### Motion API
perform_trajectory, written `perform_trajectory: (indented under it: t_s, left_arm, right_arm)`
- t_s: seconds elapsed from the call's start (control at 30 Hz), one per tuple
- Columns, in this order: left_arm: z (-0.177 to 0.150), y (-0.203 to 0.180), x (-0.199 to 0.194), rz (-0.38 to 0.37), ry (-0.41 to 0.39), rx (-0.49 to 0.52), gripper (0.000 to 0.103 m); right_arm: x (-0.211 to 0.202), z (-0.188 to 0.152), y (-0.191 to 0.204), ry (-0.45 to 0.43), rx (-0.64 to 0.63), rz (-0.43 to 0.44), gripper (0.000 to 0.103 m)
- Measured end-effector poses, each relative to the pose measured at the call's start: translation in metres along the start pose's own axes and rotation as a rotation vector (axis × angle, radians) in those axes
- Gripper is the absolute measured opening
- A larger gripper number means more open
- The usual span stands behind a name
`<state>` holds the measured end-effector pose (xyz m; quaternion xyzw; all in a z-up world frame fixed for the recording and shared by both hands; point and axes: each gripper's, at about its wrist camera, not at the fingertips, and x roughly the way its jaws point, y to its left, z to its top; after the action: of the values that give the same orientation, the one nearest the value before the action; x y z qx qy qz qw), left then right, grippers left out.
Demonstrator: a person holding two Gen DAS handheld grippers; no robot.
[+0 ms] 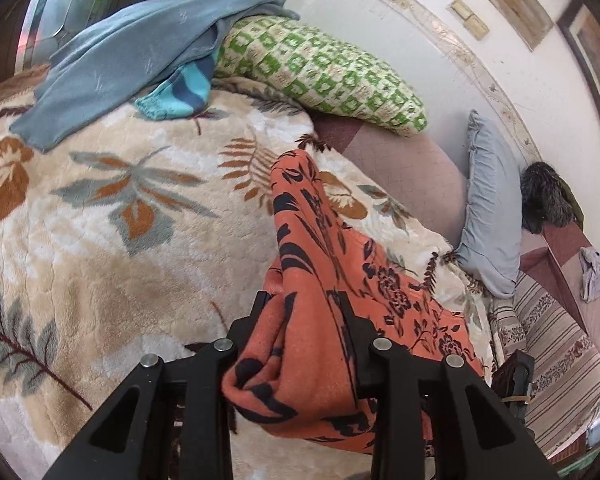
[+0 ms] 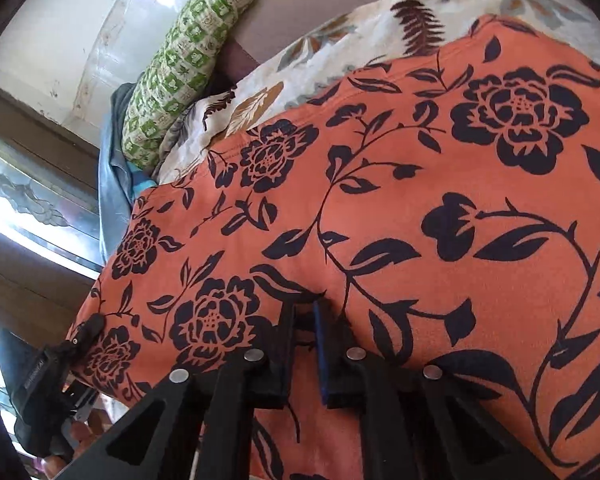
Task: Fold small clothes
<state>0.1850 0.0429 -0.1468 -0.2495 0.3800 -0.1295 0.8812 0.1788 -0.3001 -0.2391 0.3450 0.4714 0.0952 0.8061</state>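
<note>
An orange garment with black flowers (image 1: 300, 360) lies on a cream leaf-print blanket (image 1: 100, 208). My left gripper (image 1: 303, 300) is shut on a bunched fold of it, and a ridge of cloth runs away from the fingers, lifted off the blanket. In the right wrist view the same garment (image 2: 420, 200) fills most of the frame, spread fairly flat. My right gripper (image 2: 305, 308) has its jaws almost together, pinching a small pucker of the cloth at the tips. At the garment's lower left edge in that view is the left gripper, black (image 2: 60, 360), with a person's fingers (image 2: 80, 434) under it.
A green-and-cream checked pillow (image 1: 324, 72) lies at the blanket's far side. A blue-grey garment (image 1: 132, 56) and a teal striped piece (image 1: 180, 96) sit beside it. A pale blue pillow (image 1: 488, 200) leans by the wall (image 1: 400, 40). A striped sheet (image 1: 560, 352) covers the right.
</note>
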Motion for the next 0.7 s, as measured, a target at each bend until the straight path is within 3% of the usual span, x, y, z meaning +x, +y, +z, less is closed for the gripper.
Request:
perform_trajectory:
  t_s: [0.13, 0.27, 0.4, 0.53, 0.67, 0.7]
  left_arm:
    - [0.005, -0.054, -0.022, -0.006, -0.034, 0.129, 0.032]
    - [0.008, -0.11, -0.031, -0.03, -0.028, 0.209, 0.032]
    - [-0.002, -0.178, -0.027, -0.037, -0.003, 0.324, 0.031]
    - [-0.039, -0.244, 0.001, -0.021, 0.035, 0.442, 0.028]
    - [-0.106, -0.301, 0.064, -0.033, 0.12, 0.512, 0.027]
    - [-0.128, -0.311, 0.084, -0.05, 0.16, 0.522, 0.014]
  right_arm:
    - [-0.027, 0.004, -0.023, 0.013, 0.15, 0.114, 0.015]
    - [-0.08, 0.017, -0.048, -0.114, 0.197, 0.127, 0.015]
    - [-0.125, 0.022, -0.08, -0.185, 0.248, 0.154, 0.016]
    - [-0.178, 0.025, -0.126, -0.309, 0.327, 0.156, 0.016]
    - [-0.221, 0.024, -0.17, -0.413, 0.426, 0.16, 0.016]
    - [-0.23, 0.024, -0.179, -0.432, 0.443, 0.16, 0.016]
